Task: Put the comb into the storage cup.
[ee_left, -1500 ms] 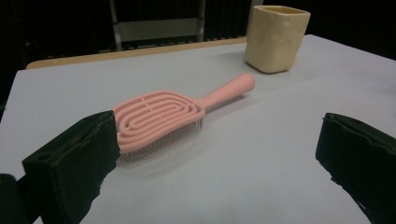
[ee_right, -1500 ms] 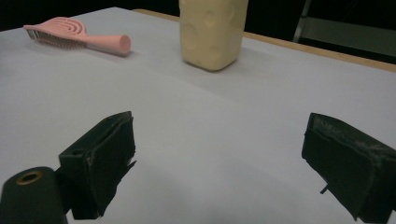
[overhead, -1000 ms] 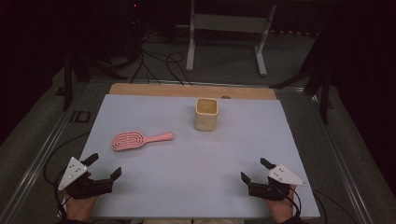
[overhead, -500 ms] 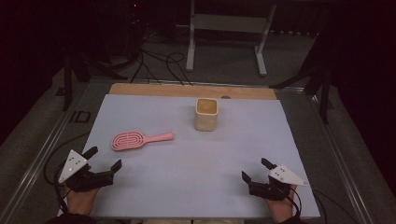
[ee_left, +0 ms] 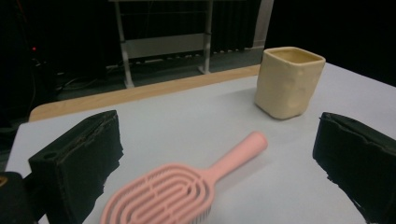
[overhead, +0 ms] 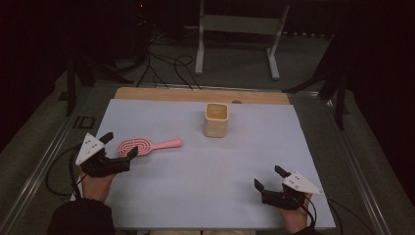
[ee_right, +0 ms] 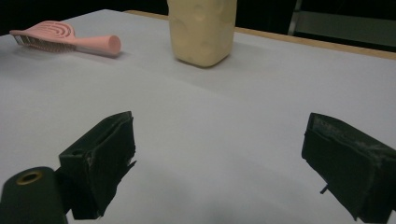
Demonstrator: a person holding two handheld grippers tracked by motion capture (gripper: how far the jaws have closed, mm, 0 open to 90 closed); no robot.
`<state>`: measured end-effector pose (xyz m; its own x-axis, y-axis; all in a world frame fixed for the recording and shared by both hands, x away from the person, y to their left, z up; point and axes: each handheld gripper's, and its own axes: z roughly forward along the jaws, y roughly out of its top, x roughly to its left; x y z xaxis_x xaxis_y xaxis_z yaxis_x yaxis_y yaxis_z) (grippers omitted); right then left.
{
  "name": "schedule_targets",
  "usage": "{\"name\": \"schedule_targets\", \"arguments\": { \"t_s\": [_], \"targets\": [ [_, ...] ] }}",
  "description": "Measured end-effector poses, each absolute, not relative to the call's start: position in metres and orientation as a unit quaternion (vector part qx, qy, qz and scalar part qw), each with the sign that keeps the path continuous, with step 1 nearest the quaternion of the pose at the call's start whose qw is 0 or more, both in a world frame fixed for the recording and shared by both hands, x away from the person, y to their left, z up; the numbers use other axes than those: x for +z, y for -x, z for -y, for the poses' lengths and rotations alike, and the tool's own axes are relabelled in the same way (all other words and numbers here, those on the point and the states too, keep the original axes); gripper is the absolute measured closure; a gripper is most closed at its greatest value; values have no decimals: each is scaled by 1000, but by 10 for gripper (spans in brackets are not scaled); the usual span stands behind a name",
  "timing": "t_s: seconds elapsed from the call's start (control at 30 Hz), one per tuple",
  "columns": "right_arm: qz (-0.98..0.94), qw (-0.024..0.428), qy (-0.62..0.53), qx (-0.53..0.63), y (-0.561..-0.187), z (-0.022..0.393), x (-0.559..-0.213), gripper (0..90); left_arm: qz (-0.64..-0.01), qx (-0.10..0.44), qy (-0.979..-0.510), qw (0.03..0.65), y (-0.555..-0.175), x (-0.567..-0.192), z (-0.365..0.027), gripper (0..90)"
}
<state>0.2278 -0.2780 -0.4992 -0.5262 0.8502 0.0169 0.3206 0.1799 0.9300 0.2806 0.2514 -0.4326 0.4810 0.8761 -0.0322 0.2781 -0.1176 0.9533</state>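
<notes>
Table [overhead: 205, 196]: cream cup [overhead: 216, 120] near the far edge, pink hairbrush [overhead: 147, 146] flat toward the left edge. Left gripper [overhead: 119, 145], jaws apart, just short of the brush head; straddle the head squarely, then close. Right gripper [overhead: 266, 177] spread wide, idle near the front-right corner.

Left gripper [overhead: 119, 143] jaws spread wide; right gripper [overhead: 270, 177] likewise, low.

I see a cream cup [overhead: 216, 119] standing upright toward the far edge of the pale surface [overhead: 205, 196], with a metal stand [overhead: 238, 29] and cables [overhead: 166, 66] on the floor beyond.
</notes>
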Motion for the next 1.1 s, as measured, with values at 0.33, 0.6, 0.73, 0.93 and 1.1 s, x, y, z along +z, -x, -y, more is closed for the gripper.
{"name": "schedule_targets", "arguments": {
  "t_s": [0.33,0.6,0.73,0.93,1.1],
  "targets": [
    [-720,266,-409,494,-228,278,-500,94,-429,276,-694,509,-316,-429,-236,13],
    [-721,266,-408,494,-229,278,-500,94,-439,267,-702,493,-336,-435,-228,16],
    [-721,265,-408,494,-229,278,-500,94,-449,263,-704,482,-345,-441,-225,16],
    [-720,264,-410,494,-230,278,-501,94,-460,249,-714,465,-355,-448,-220,18],
    [-722,263,-407,493,-230,277,-501,94,-463,246,-717,460,-360,-450,-216,20]
  ]
}}
